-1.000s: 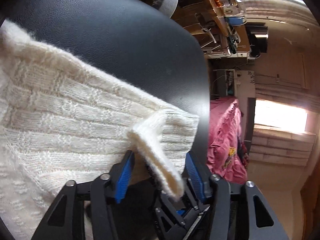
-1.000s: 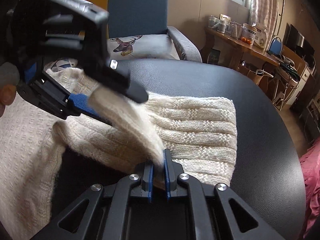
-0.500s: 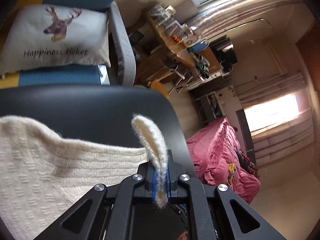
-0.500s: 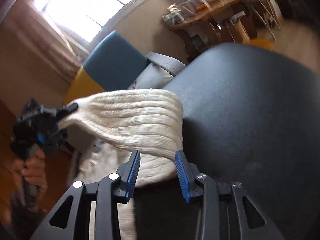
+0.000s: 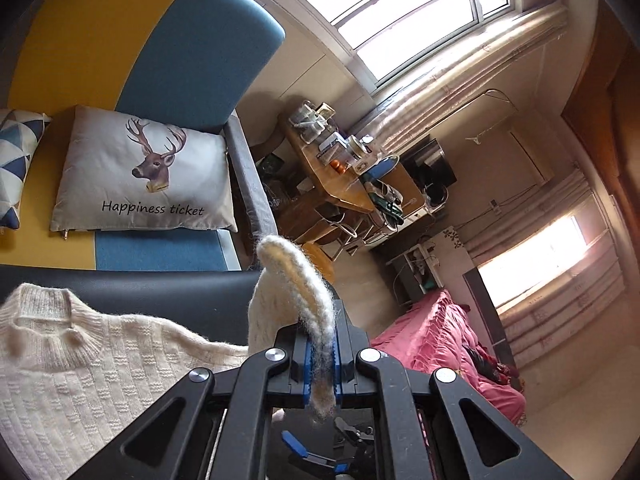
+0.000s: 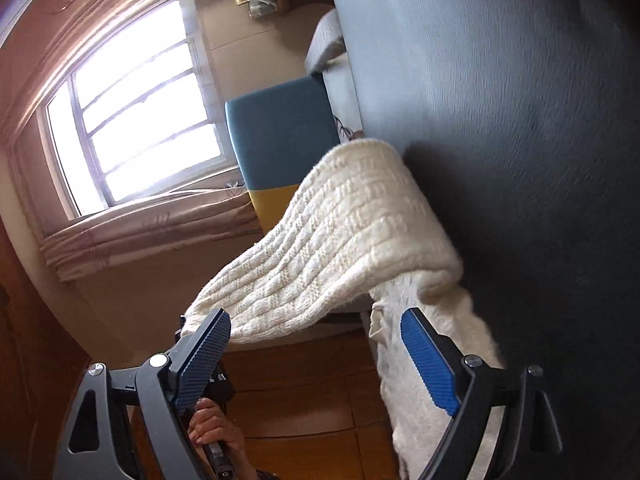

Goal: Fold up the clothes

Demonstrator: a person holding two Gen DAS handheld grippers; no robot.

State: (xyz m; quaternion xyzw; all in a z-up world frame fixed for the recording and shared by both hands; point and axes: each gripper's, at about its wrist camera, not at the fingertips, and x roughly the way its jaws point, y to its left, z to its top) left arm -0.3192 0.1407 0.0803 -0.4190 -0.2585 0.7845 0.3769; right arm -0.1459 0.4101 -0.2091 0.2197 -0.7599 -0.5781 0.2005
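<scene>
One pillow (image 5: 144, 172): "Happiness ticket" | left gripper (image 5: 320, 354) pinching sweater (image 5: 100, 364)

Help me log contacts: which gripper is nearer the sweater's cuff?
Left. The left gripper is clamped on the cuff of the cream sweater. The right gripper is open and empty, off the knit.

One cream knitted sweater (image 5: 92, 364) lies to the left of the left claw (image 5: 320, 354), its edge pinched there. Two claws: the right claw (image 6: 316, 356) stands with its jaws wide apart. Two cushions sit ahead of the left claw: a deer cushion (image 5: 148, 172) and a triangle-patterned cushion (image 5: 16, 160). One black desk (image 5: 132, 284).
</scene>
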